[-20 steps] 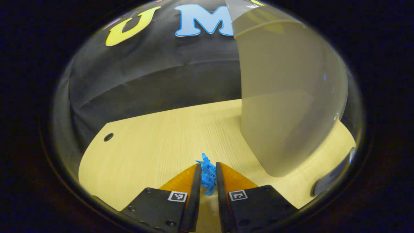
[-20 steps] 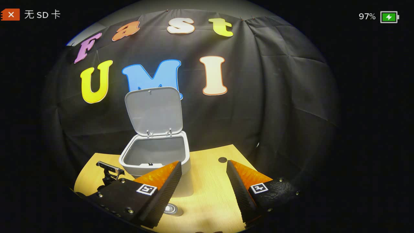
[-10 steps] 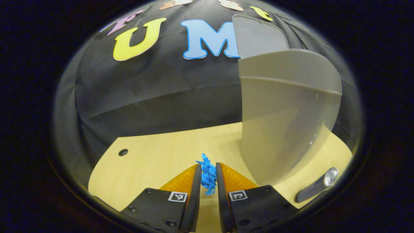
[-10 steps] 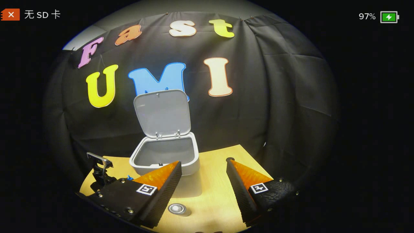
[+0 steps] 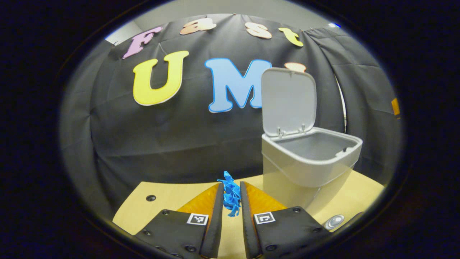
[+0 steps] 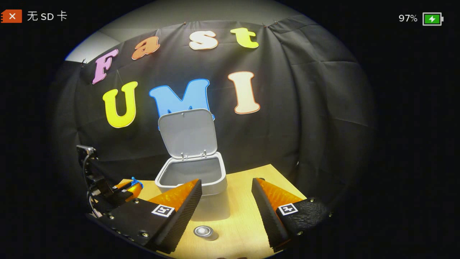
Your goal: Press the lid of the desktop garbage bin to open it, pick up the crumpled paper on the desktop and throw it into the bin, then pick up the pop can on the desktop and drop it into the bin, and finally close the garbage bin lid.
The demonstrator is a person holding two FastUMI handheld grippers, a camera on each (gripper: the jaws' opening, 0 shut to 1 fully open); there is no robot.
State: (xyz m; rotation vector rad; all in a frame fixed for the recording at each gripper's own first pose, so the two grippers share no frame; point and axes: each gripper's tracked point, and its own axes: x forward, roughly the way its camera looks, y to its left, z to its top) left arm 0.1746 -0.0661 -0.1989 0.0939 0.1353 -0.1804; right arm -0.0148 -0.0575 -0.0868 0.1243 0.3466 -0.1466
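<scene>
Two grippers are yours here, and they stand quite differently. Your left gripper [image 5: 230, 196] has its fingers drawn close together and clamped on the crumpled paper [image 5: 230, 193], a blue wad that pokes out past the fingertips, held up off the desktop [image 5: 169, 198]. In the left gripper view the garbage bin [image 5: 305, 169] stands just to the right of that gripper and farther back, on the pale wood, with its lid [image 5: 288, 101] swung up and standing nearly upright on the hinges at the back rim, so the grey inside is open to you. The paper is not over the opening; it sits left of the bin and lower than its rim in that view. The pop can [image 5: 335, 221] lies on the desktop at the lower right, near the foot of the bin, with its round metal end towards the camera. Your right gripper [image 6: 226, 189] has its fingers spread wide apart with nothing between them; in the right gripper view the bin [image 6: 194, 178] stands straight beyond them with its lid [image 6: 187, 133] raised, and the can [image 6: 204, 231] lies on the desktop [image 6: 244, 216] between the fingers, well short of the tips. At the left of that view you can see your left gripper [image 6: 127, 187] with the blue paper [image 6: 135, 181] at its tip, beside the bin.
</scene>
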